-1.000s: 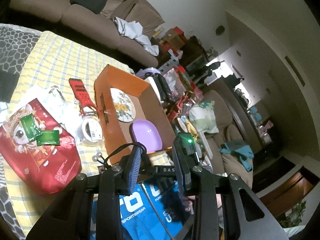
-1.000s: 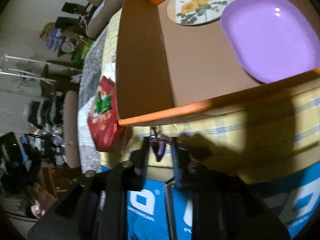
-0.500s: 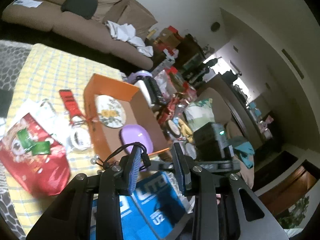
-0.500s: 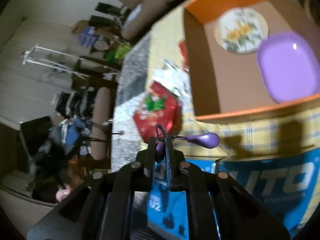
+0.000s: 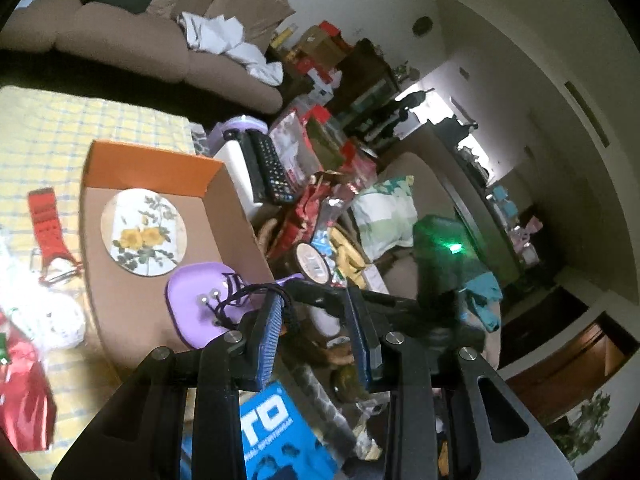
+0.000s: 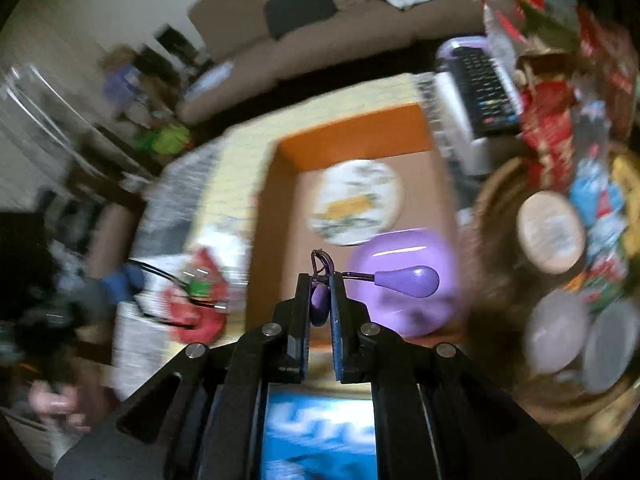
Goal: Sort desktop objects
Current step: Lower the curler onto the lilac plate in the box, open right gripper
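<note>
My right gripper [image 6: 320, 296] is shut on a purple hair clip [image 6: 404, 280], held above the front edge of the orange cardboard box [image 6: 352, 136]. The box holds a floral round plate [image 6: 356, 200] and a purple plate [image 6: 420, 256]. In the left wrist view my left gripper [image 5: 316, 324] is open and empty, hovering by the box's [image 5: 152, 164] near right corner; a black cord with metal beads [image 5: 248, 300] hangs on its left finger. The floral plate [image 5: 144, 236] and purple plate [image 5: 192, 300] show there too.
A red watch strap [image 5: 46, 220], white wrapped items [image 5: 48, 316] and a red bag [image 5: 20, 400] lie left of the box on the yellow checked cloth [image 5: 60, 120]. A remote [image 5: 272, 172], snacks and a blue packet [image 5: 272, 432] crowd the right and front.
My right gripper has closed on the purple clip, lifted it and swung it over the box's front edge. My left gripper has risen and shifted right, staying open.
</note>
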Demonstrator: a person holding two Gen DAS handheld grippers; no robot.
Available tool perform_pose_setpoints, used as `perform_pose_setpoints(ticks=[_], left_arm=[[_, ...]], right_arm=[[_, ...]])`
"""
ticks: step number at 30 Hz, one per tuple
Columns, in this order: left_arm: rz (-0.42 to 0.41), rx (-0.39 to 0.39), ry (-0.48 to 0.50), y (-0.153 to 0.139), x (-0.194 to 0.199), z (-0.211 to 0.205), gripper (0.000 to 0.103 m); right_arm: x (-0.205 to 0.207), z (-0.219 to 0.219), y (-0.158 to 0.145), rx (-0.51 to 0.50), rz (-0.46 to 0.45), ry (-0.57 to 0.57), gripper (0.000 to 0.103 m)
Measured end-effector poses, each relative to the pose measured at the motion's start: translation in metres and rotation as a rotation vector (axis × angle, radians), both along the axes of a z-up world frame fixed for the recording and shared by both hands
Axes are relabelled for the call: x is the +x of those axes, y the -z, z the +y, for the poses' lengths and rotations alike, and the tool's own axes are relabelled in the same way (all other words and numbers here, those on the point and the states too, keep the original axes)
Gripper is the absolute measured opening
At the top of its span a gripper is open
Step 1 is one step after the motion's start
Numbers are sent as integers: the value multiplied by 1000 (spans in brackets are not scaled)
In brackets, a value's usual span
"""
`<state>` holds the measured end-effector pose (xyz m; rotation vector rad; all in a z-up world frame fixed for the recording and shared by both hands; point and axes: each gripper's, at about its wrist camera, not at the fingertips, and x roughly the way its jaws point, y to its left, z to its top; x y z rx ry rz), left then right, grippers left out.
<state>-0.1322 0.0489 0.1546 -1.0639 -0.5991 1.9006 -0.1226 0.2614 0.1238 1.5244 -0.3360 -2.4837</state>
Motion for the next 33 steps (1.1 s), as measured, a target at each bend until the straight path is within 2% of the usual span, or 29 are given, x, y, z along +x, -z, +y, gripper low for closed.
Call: perform_pose_setpoints(ticks=[5, 7, 10, 13, 15, 16, 17, 18, 26, 33], left_arm=[[-44, -14, 8, 26, -24, 18, 31], [-52, -18, 12, 34, -30, 20, 31], [-59, -17, -2, 42, -37, 15, 27], [-88, 12, -20, 50, -45, 3, 27], [-100, 30, -29, 54, -47, -4, 27], [-101, 29, -33, 56, -48, -5, 27], [-101, 27, -31, 57, -48, -6, 27], [-100, 22, -31, 57, -47, -6, 27], [-121, 6, 21, 64, -53, 21, 27], [-162, -49, 64, 83, -72, 72, 27]], right_arm=[[-22, -11, 43, 173, -24, -46, 9], [-23, -21, 56, 279, -12, -80, 9], [-20, -47, 74, 515, 30, -159, 9], [-15, -64, 93, 648, 47, -215, 9], [-14, -68, 98, 583, 36, -241, 15], [-14, -64, 98, 492, 20, -239, 19], [-15, -57, 95, 381, 4, -222, 31], [-14, -51, 91, 319, 3, -200, 42], [9, 10, 32, 79, 93, -62, 44], [23, 31, 2, 23, 127, -52, 44]])
